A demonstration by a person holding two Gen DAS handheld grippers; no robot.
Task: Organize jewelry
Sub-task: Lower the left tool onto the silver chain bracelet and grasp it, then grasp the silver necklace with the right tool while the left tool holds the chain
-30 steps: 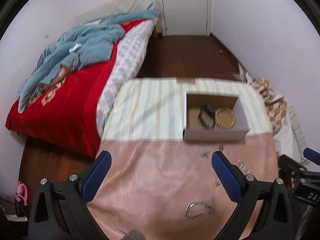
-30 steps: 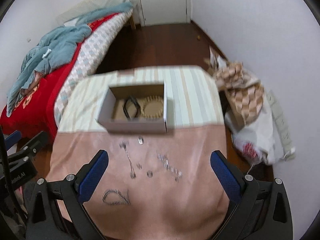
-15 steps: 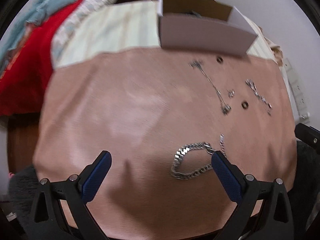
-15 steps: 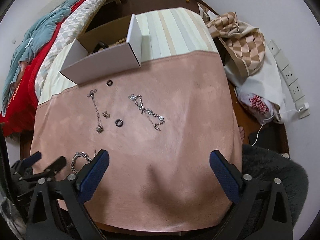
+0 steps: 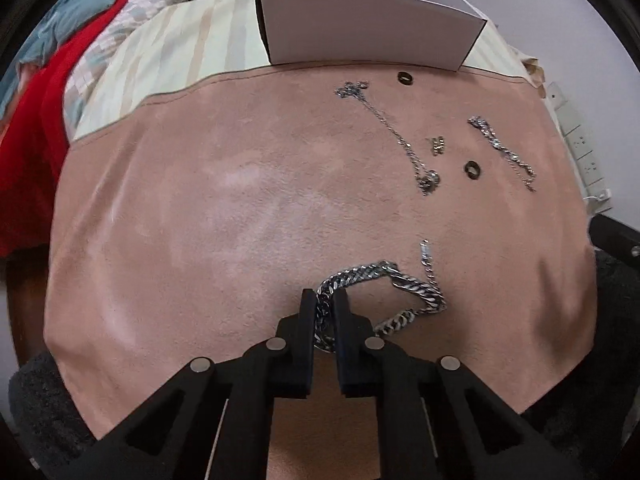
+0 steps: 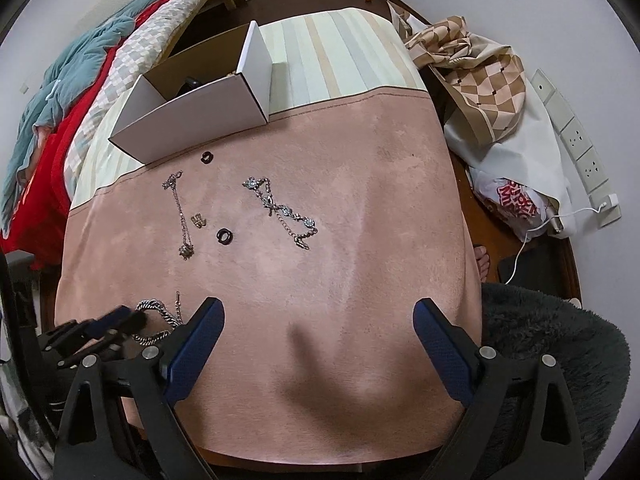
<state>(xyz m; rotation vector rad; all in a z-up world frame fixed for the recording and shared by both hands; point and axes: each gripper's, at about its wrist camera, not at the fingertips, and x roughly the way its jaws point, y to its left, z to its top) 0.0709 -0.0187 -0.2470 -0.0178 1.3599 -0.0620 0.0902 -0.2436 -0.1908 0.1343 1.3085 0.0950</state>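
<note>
Lying on the pink cloth (image 5: 224, 208), near edge: heavy curb-link chain (image 5: 404, 280), looped, long axis running left to right, loose tail pointing away toward the white box (image 5: 372, 28). Left gripper (image 5: 324, 300): jaws pinched tight on the loop's left end. Right gripper (image 6: 316, 320): spread wide, holding nothing, above bare cloth. Farther back: thin chain (image 5: 396, 140), jewelled bracelet (image 6: 280, 210), two black rings (image 6: 225, 237).
</note>
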